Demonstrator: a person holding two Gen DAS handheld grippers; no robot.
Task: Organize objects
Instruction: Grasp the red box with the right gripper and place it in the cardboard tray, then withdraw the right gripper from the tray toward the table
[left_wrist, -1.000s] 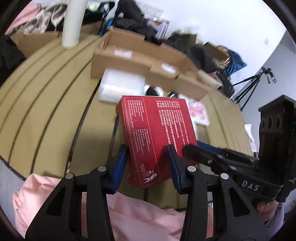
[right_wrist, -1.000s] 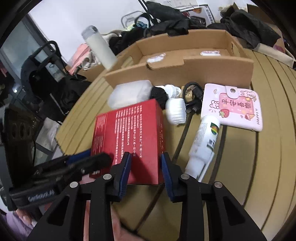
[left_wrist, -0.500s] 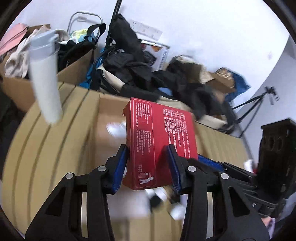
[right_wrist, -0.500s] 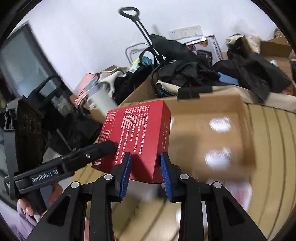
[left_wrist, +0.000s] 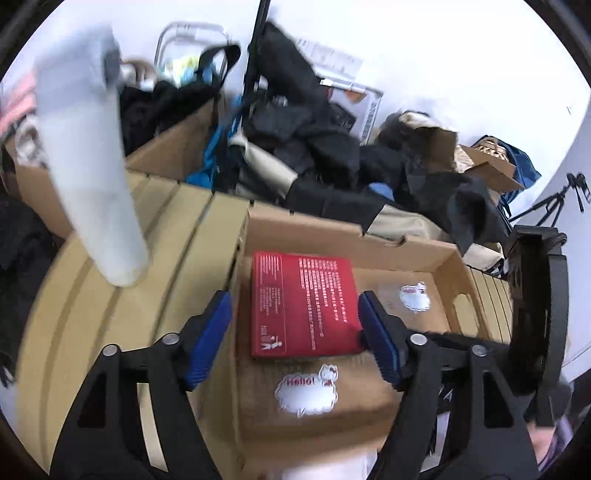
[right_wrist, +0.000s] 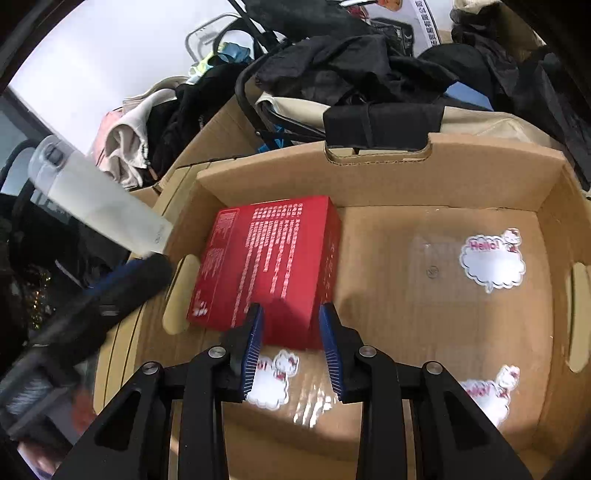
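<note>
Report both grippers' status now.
Left gripper: open, fingers clear of the red box.
Right gripper: open around the red box's near end.

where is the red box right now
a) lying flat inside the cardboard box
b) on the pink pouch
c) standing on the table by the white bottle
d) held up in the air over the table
a: the red rectangular box lies flat on the floor of the open brown cardboard box, near its left wall.
</note>
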